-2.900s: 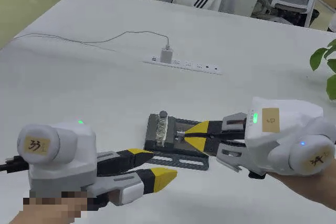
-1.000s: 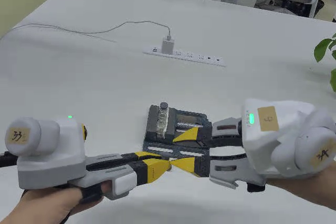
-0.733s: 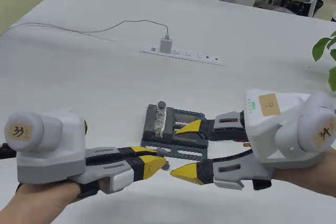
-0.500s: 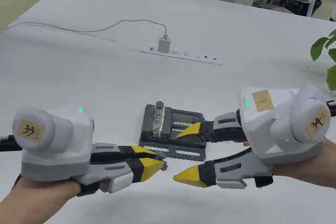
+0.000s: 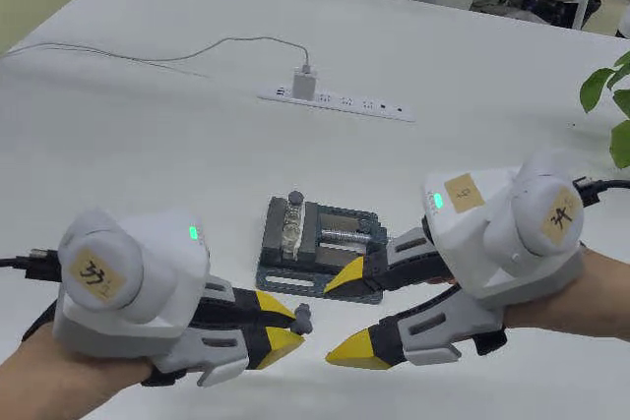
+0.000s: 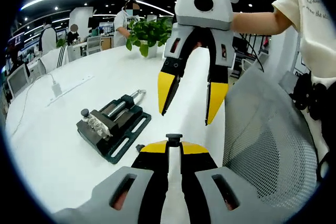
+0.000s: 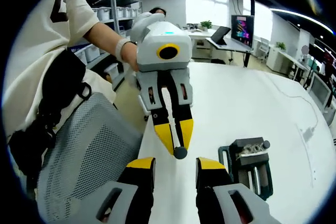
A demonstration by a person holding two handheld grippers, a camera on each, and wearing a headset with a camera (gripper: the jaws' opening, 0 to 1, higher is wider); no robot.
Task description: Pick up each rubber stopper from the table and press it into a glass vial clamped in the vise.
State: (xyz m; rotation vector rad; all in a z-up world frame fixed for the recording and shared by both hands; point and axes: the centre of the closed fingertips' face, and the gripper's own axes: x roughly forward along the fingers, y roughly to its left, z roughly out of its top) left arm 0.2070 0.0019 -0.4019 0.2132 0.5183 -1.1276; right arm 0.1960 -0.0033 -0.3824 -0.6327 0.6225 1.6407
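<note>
The left gripper (image 5: 293,330) is clenched on a small grey rubber stopper (image 5: 302,318), held over the white table (image 5: 148,145). The right gripper (image 5: 330,324) faces it from 3 o'clock, jaws wide apart and holding nothing. The black vise (image 5: 325,248) sits near, at 12 o'clock from the stopper, with a glass vial (image 5: 291,226) in it. Only bare table lies between them. Farther at 12 o'clock is a power strip (image 5: 335,102). A plant (image 5: 615,105) is at 2 o'clock. The table's near edge is close, beside a mesh chair (image 6: 268,145). Wide bare table lies at 9 o'clock.
</note>
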